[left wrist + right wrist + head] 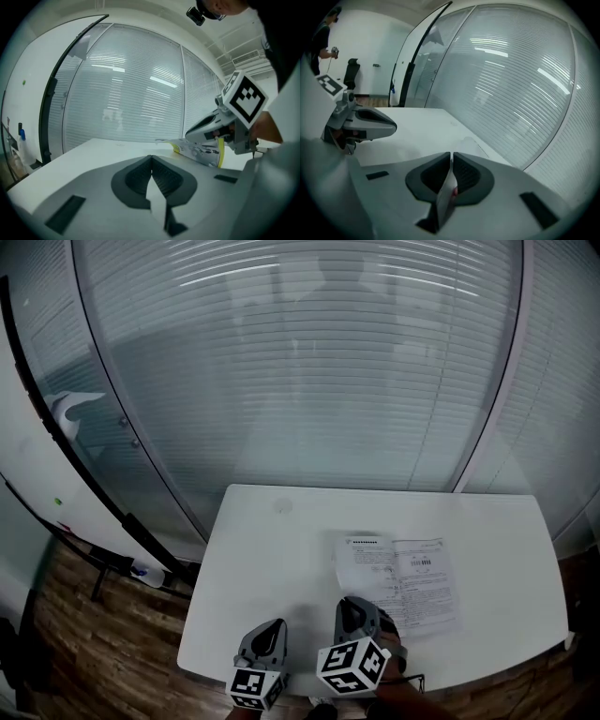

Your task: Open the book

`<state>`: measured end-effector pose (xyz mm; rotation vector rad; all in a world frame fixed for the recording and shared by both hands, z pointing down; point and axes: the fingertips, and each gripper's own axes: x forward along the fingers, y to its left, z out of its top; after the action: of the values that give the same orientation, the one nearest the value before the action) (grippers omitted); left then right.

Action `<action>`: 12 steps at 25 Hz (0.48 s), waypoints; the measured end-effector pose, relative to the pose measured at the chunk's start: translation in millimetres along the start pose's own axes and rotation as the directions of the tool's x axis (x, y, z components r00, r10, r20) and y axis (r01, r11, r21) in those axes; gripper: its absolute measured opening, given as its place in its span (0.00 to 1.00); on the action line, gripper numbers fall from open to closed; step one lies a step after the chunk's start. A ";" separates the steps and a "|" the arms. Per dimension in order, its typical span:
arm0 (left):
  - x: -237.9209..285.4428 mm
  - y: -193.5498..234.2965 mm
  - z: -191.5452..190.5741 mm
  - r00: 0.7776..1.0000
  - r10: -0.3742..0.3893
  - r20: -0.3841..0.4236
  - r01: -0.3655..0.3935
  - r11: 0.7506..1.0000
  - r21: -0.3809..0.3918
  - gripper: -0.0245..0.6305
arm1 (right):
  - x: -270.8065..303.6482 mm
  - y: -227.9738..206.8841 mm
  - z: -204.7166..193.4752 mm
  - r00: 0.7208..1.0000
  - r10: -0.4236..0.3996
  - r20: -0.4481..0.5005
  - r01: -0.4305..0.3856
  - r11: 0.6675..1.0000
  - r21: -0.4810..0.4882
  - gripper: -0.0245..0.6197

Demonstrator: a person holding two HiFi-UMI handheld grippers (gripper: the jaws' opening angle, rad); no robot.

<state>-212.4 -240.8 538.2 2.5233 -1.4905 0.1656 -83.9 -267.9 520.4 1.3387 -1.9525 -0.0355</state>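
A thin white book [403,582] with printed pages lies on the white table [272,559], right of its middle. My right gripper [351,606] is over the book's near left corner, shut on the book's cover. The right gripper view shows that cover [446,191] edge-on between the pads of the right gripper [451,157]. In the left gripper view the right gripper [190,136] holds the yellow-edged cover [200,151] lifted off the table. My left gripper [276,626] is a little to the left of the book, over bare table. The left gripper [151,159] is shut on nothing.
A curved glass wall with blinds [309,371] rises behind the table's far edge. The near edge runs just below both grippers. A spray bottle [148,572] lies on the wooden floor to the left. A person [324,33] and a chair [350,72] are far off.
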 end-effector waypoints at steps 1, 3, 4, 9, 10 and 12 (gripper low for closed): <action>-1.8 3.4 -0.2 1.000 0.007 -0.002 -0.007 1.000 -0.002 0.05 | 6.7 8.6 -3.1 1.000 0.004 -0.013 -0.004 1.000 -0.024 0.08; -4.5 9.1 0.5 1.000 0.023 -0.002 -0.023 1.000 -0.005 0.05 | 17.1 23.2 -8.9 1.000 0.002 -0.031 -0.004 0.998 -0.071 0.08; -5.8 11.5 1.4 1.000 0.030 -0.002 -0.030 1.000 -0.005 0.05 | 20.4 29.4 -11.1 0.999 0.000 -0.035 -0.003 0.996 -0.090 0.08; -11.5 21.9 4.5 0.998 0.061 -0.006 -0.061 0.998 -0.003 0.05 | 33.1 59.4 -19.4 0.998 0.028 -0.047 -0.035 0.989 -0.145 0.08; -13.3 23.6 3.7 0.998 0.067 -0.010 -0.067 0.998 -0.004 0.05 | 35.3 65.2 -23.2 0.998 0.037 -0.056 -0.046 0.986 -0.158 0.08; -15.8 26.6 2.3 0.997 0.075 -0.014 -0.075 0.997 -0.007 0.05 | 39.9 74.2 -30.8 0.996 0.051 -0.075 -0.064 0.982 -0.180 0.09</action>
<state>-243.3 -240.4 536.0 2.4571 -1.5785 0.1888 -130.9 -255.2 595.8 1.1487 -1.8792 -0.1347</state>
